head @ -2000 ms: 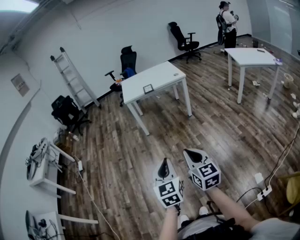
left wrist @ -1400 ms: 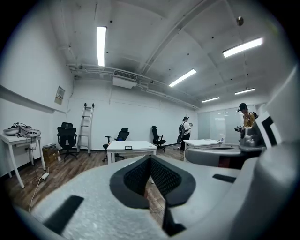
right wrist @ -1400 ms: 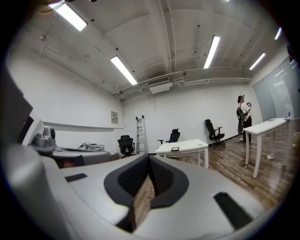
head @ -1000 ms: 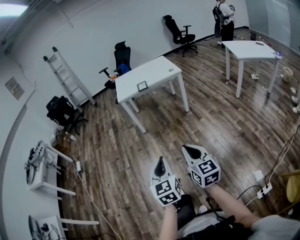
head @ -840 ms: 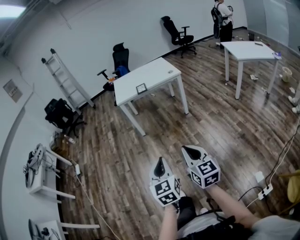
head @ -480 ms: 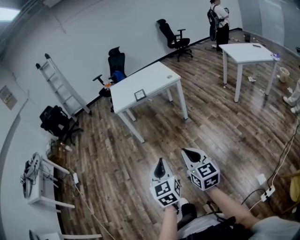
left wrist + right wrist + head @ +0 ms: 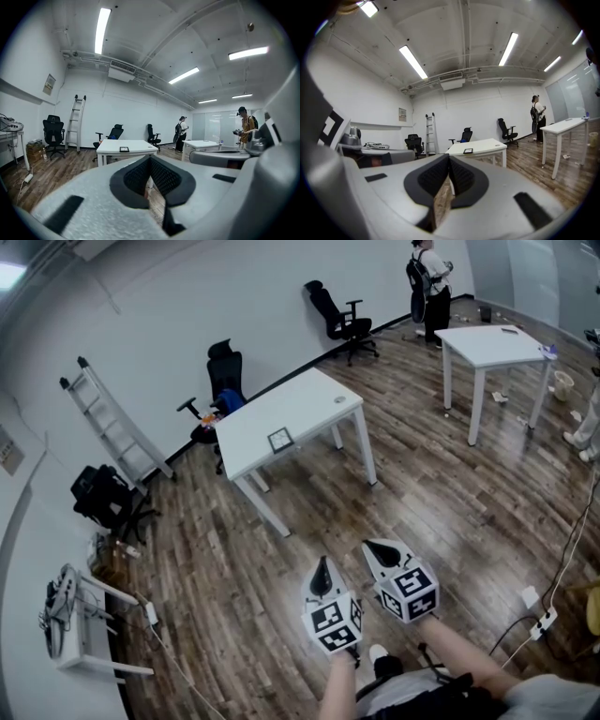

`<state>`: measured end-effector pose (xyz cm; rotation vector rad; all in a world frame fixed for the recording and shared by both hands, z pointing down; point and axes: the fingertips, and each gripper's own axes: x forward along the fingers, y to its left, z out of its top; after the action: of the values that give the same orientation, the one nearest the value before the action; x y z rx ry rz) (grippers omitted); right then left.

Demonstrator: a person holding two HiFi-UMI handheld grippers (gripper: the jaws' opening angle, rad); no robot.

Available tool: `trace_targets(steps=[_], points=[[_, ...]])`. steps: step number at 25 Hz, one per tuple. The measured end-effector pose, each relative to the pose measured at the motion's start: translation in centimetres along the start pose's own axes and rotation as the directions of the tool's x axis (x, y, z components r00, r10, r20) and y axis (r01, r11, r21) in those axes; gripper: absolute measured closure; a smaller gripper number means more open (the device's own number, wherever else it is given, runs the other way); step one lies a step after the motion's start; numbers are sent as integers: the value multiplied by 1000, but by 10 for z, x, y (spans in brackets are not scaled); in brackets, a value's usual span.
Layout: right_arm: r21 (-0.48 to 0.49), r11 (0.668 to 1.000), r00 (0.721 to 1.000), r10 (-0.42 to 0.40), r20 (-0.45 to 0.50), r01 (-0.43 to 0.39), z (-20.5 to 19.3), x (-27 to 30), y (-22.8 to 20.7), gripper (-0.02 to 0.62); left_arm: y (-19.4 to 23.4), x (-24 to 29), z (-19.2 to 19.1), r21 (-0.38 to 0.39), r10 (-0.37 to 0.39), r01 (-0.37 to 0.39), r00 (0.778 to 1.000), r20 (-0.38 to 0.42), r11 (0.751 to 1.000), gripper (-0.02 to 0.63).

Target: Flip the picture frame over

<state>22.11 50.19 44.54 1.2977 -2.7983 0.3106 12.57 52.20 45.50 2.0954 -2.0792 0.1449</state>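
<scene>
White table, picture frame (near edge)

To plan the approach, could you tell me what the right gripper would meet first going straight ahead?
Probably the near white table bearing the picture frame. The right gripper, shut and empty, has only open floor before it. Depth is uncertain.

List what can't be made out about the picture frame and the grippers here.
- Picture frame: too small and distant in all three views; which face is up is unreadable.
- Hands behind the left gripper and right gripper: hidden by the marker cubes, head view.
- Small object on the white table: too small to identify.
</scene>
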Motion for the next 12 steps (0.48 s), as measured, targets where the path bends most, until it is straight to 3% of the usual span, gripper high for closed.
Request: trace_targets(steps=[12], points=[[1, 1000, 1000, -11, 14, 11, 2, 55, 23, 584, 48, 32, 3, -12, -34, 34, 999, -7, 999, 604]])
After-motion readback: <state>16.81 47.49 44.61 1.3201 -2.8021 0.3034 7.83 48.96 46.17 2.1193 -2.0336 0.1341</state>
